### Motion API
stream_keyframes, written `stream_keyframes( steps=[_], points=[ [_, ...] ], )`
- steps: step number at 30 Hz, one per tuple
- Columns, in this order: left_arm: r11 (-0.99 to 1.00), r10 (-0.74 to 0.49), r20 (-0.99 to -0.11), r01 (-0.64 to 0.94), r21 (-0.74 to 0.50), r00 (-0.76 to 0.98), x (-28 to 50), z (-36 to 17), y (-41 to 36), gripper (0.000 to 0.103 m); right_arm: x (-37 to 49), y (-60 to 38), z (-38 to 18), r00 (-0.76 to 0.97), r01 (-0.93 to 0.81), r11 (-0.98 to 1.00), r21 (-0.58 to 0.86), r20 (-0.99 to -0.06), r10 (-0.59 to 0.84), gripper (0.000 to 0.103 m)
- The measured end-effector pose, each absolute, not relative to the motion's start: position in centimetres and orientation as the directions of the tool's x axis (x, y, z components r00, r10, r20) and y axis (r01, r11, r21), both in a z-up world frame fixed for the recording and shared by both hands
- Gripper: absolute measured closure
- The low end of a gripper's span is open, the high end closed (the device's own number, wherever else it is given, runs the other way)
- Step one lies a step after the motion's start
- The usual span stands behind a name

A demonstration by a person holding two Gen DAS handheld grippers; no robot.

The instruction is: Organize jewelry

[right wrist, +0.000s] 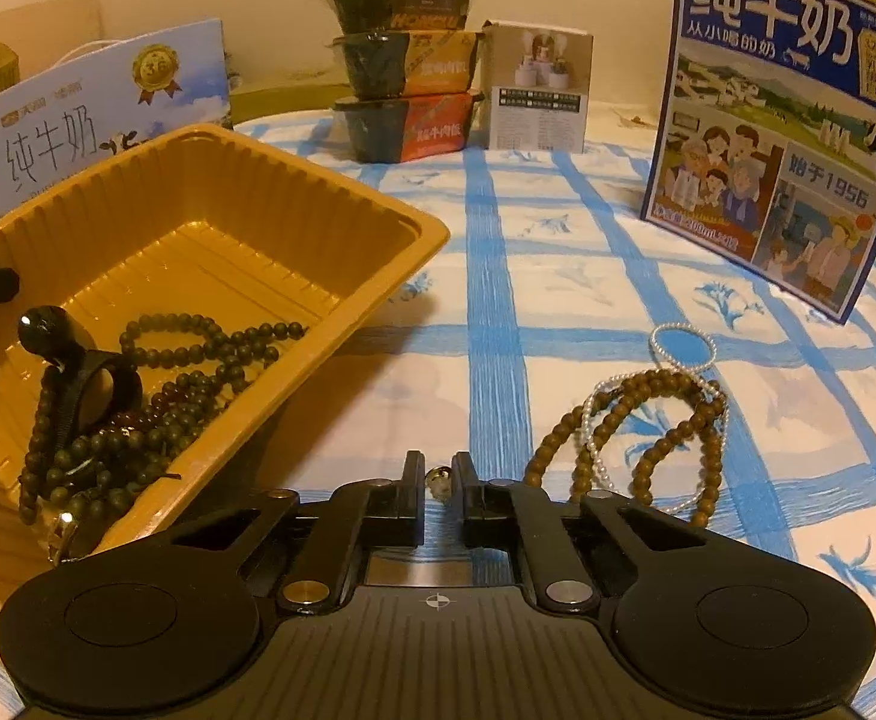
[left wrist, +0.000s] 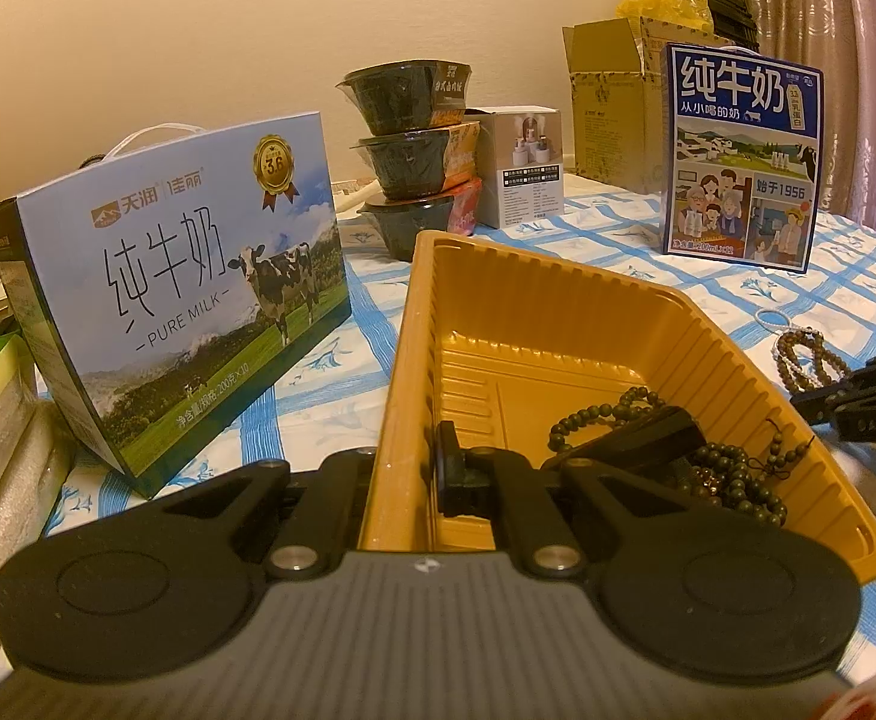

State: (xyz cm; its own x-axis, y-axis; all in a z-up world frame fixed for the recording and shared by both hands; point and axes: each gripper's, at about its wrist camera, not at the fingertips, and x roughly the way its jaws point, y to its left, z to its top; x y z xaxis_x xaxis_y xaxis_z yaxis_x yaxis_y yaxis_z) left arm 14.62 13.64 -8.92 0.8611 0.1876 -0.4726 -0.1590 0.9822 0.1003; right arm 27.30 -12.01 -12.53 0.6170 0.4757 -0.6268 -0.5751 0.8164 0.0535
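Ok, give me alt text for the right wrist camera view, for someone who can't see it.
The right gripper, jaws nearly shut on a small pale bead, hovers over a blue-checked tablecloth. Brown wooden bead strands tangled with a white pearl string lie to the right; an orange ribbed plastic tray holding dark bead bracelets sits left.

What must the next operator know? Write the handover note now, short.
Left gripper: shut on the near wall of the yellow tray, one finger inside and one outside.
Right gripper: low over the tablecloth, jaws nearly together with a small bead between the tips. Whether it is gripped is unclear.
Done: several dark bead strands and a black ring-shaped piece lie in the tray.
Left: the brown bead bracelet and the white pearl strand, tangled together on the cloth right of the tray, probably go in next.
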Motion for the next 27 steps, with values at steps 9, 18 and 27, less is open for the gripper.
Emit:
stream_keyframes(
  steps=[9,18,27],
  points=[
    [0.982,0.188,-0.473,-0.159,0.100,0.861,14.6,-8.9,13.6,0.096,24.3,-11.9,-7.8,0.608,-0.626,0.766,0.146,-0.523,0.597,0.094],
    [0.982,0.186,-0.471,-0.160,0.095,0.862,14.7,-8.8,13.8,0.097,21.0,-7.3,-5.6,0.444,-0.761,0.597,0.253,-0.468,0.764,0.094],
    [0.982,0.188,-0.472,-0.166,0.088,0.861,14.7,-8.8,13.8,0.097,19.9,-2.9,-8.0,0.339,-0.804,0.527,0.274,-0.517,0.786,0.094]
  ],
)
